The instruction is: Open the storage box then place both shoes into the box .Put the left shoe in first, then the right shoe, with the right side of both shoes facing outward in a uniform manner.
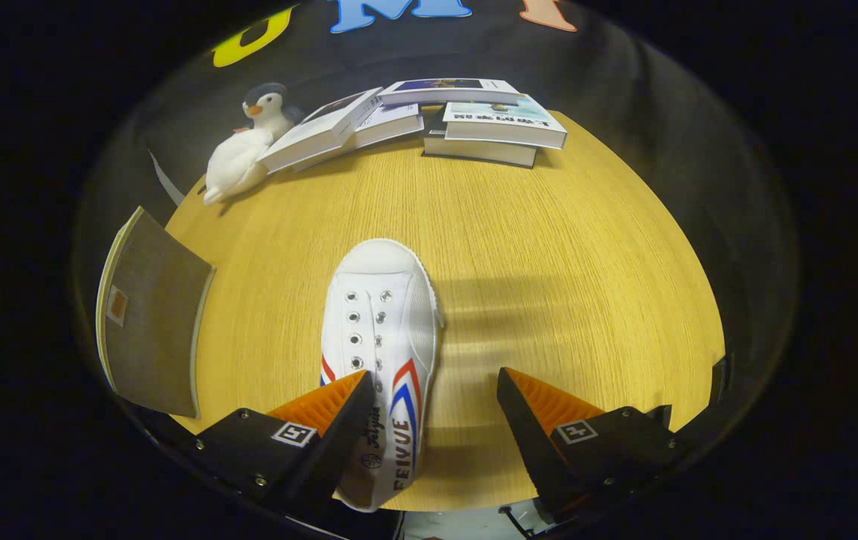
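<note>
A round wooden table (549,247) carries everything here. At its left edge a flat grey board-like panel (150,315), possibly part of the storage box, lies partly overhanging the rim, well apart from the shoe. Along the far edge sit the books (466,120): one pair stacked squarely, others leaning and overlapping beside them. Just left of those, at the far-left rim, a plush penguin (245,146) lies tilted against the nearest book. Near the front edge a white canvas shoe (382,337) with red and blue stripes rests on the table, toe pointing away toward the books. The gripper (433,394) is spread wide and grasping nothing; its left finger sits at the shoe's near side over the heel end, while the right finger stands apart over bare wood.
</note>
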Tool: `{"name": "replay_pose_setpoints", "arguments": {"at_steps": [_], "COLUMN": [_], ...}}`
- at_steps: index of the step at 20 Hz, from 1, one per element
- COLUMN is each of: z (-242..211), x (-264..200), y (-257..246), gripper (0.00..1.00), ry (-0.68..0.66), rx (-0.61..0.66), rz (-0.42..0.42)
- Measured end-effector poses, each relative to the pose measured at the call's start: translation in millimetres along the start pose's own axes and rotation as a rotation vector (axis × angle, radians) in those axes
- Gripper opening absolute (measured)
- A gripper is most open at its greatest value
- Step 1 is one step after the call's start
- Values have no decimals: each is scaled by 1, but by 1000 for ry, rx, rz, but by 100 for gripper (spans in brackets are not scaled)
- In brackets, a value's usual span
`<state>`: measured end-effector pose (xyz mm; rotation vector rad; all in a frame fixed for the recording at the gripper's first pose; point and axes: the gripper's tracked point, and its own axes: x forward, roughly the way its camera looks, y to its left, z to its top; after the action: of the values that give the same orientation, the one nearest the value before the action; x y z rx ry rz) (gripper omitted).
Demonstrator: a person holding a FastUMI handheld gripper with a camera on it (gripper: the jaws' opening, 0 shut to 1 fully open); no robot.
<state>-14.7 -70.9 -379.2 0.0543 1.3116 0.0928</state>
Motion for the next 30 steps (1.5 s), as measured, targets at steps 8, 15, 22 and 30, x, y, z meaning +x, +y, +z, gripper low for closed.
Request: {"name": "replay_pose_setpoints", "arguments": {"at_steps": [8,15,22,30], "z": [-2,0,2,25], "x": [8,16,11,-53], "y": [30,18,44,91], "gripper": [64,22,0,0], "ry": [7,-22,11,-62], "rx": [112,141,409,432], "rz": [108,-2,158,283]}}
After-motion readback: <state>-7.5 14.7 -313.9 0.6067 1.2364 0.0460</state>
